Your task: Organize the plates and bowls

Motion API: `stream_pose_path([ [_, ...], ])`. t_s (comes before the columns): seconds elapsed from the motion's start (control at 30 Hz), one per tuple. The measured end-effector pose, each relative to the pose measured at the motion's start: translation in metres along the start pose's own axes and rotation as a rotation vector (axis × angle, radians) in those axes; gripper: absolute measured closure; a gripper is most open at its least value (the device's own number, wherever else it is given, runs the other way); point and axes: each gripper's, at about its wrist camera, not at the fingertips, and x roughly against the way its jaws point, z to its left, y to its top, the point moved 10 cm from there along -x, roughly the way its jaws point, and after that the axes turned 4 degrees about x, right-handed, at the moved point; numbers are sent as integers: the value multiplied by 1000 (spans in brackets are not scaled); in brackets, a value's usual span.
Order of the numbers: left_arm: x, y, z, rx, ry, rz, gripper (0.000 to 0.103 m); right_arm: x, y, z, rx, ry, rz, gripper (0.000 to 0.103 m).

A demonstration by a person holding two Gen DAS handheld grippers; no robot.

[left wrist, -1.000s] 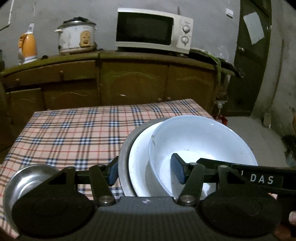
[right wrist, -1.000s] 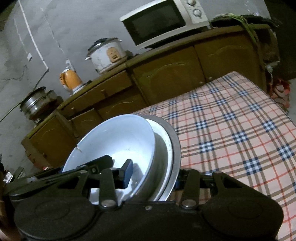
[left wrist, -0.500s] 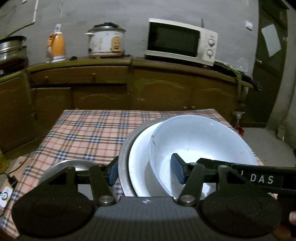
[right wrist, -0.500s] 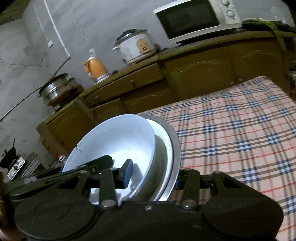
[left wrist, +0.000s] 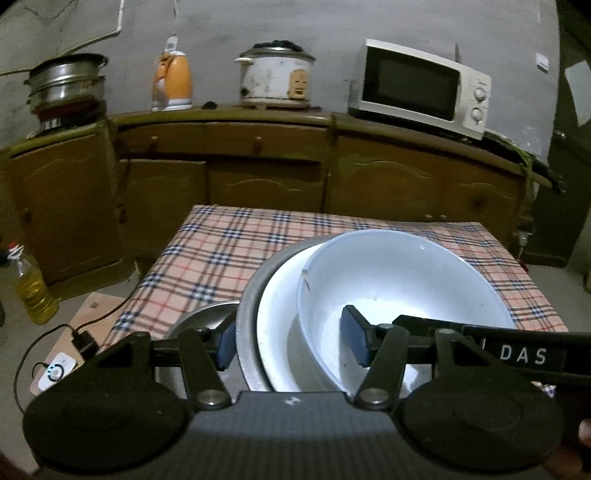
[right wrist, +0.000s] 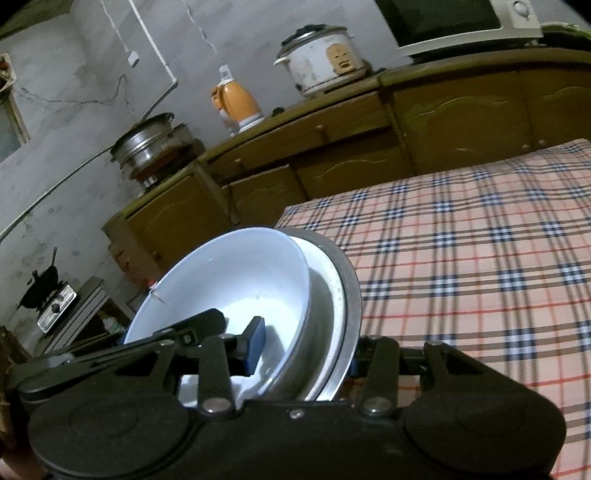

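Your desk wears a plaid cloth. Beyond it at twelve o'clock runs a brown wooden cabinet against a stained grey wall. On its top you see a steel steamer pot at ten, an orange kettle, a rice cooker, and a microwave at one. The light is dim.

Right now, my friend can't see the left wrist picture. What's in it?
The left gripper clamps a stack: white bowl in a white plate on a metal plate, above a checked table.
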Motion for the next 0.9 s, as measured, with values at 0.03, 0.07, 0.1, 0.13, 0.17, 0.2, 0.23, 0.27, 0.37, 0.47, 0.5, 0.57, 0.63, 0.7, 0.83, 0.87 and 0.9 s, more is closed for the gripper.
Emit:
stream_pose_path([
  [0.03,-1,0,4,4,4,0,44,-3,-1,3,4,3,3,51],
  [0.07,-1,-1,9,8,8,1,44,-8,-2,7,7,7,7,51],
  [0.1,-2,-2,13,12,11,2,44,-12,-3,10,9,9,11,51],
  [0.13,-3,-2,17,15,15,4,44,-15,-4,12,11,12,14,51],
  [0.17,-4,-3,21,17,19,6,44,-19,-6,15,12,15,18,51],
  [0.2,-6,-3,24,18,22,7,44,-23,-7,17,12,18,20,51],
  [0.23,-7,-4,28,18,25,8,44,-26,-9,19,12,20,23,51],
  [0.27,-8,-5,31,20,27,10,44,-29,-10,21,12,23,25,51],
  [0.37,-13,-7,39,24,30,16,44,-39,-14,25,13,24,33,51],
  [0.47,-19,-10,47,32,25,25,44,-49,-16,29,14,17,45,51],
  [0.5,-21,-11,50,34,24,28,44,-52,-17,30,14,15,48,51],
  [0.57,-26,-12,54,31,21,32,44,-59,-20,30,10,10,53,51],
  [0.63,-32,-14,59,31,19,38,44,-67,-22,29,6,6,60,51],
  [0.7,-38,-15,63,31,16,44,44,-74,-25,29,3,2,64,51],
  [0.83,-47,-17,72,28,12,54,44,-88,-28,29,-5,-2,74,51],
  [0.87,-49,-17,73,28,10,55,44,-92,-28,29,-5,-4,76,51],
  [0.9,-51,-18,75,29,9,57,44,-95,-29,28,-6,-7,79,51],
])
